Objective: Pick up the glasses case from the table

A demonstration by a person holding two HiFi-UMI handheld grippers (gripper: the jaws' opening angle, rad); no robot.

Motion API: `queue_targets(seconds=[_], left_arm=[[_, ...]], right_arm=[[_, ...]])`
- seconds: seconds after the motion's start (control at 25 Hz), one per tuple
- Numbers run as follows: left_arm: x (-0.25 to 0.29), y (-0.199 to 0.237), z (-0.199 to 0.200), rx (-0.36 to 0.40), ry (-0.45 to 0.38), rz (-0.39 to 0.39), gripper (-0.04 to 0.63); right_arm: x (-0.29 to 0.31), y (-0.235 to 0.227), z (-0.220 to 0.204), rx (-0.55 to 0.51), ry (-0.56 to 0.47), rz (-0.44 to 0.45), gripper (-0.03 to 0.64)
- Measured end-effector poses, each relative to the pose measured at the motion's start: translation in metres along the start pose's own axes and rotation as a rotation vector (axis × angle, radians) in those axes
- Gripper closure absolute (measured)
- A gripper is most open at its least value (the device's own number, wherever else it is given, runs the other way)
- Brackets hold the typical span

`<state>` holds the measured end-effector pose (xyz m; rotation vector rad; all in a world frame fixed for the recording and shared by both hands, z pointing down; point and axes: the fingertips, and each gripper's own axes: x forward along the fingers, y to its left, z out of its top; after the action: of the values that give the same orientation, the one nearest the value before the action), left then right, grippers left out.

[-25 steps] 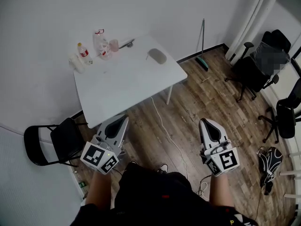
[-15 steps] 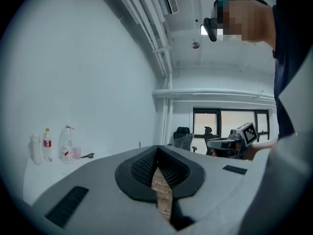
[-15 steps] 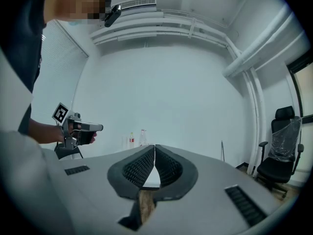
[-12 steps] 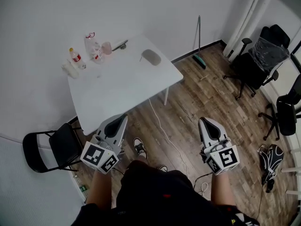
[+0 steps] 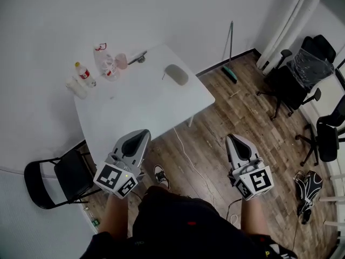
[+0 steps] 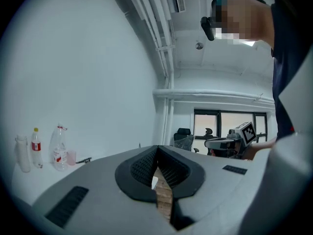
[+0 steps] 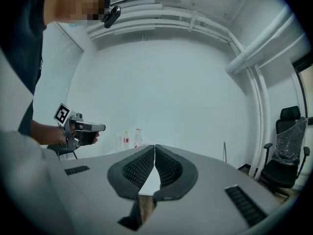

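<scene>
The grey oval glasses case (image 5: pixel 177 74) lies on the white table (image 5: pixel 140 107), toward its far right side. My left gripper (image 5: pixel 140 135) hangs over the table's near edge, jaws shut with nothing between them. My right gripper (image 5: pixel 235 140) is over the wooden floor to the right of the table, also shut and empty. Both point level toward the table and are well short of the case. In the left gripper view the left gripper (image 6: pixel 157 149) has its tips together; in the right gripper view the right gripper (image 7: pixel 154 148) shows the same.
Bottles (image 5: pixel 82 73), a large clear bottle (image 5: pixel 103 61), a pink cup (image 5: pixel 121 61) and a dark tool (image 5: pixel 138 55) stand at the table's far edge. A black folding chair (image 5: pixel 54 174) sits left. Office chairs (image 5: pixel 299 77) stand right. A cable (image 5: pixel 188 150) runs across the floor; a broom (image 5: pixel 230 53) leans on the wall.
The table has come nearer to me and both grippers have advanced toward it; the left one now reaches over its near edge. A shoe shows below between the grippers. Jaws stayed shut.
</scene>
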<state>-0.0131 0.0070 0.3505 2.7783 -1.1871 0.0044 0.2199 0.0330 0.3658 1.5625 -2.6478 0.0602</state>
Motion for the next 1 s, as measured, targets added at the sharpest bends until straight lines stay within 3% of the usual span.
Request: queue_targets(seconds=[0.28, 0.44, 0.68, 1.0], left_arm=[[0.021, 0.087, 0.000, -0.029, 0.020, 0.012, 0.575], [0.026, 0.142, 0.003, -0.121, -0.008, 0.027, 0.575], [0.034, 0.203, -0.007, -0.040, 0.054, 0.046, 0.575], [0.034, 0.240, -0.021, -0.089, 0.064, 0.068, 0.575]], right_arm=[[0.096, 0.001, 0.005, 0.014, 0.016, 0.009, 0.597], [0.151, 0.010, 0.001, 0.025, 0.038, 0.025, 0.597], [0.222, 0.023, 0.003, 0.022, 0.055, 0.039, 0.597], [0.271, 0.012, -0.009, 0.063, 0.095, 0.005, 0.595]])
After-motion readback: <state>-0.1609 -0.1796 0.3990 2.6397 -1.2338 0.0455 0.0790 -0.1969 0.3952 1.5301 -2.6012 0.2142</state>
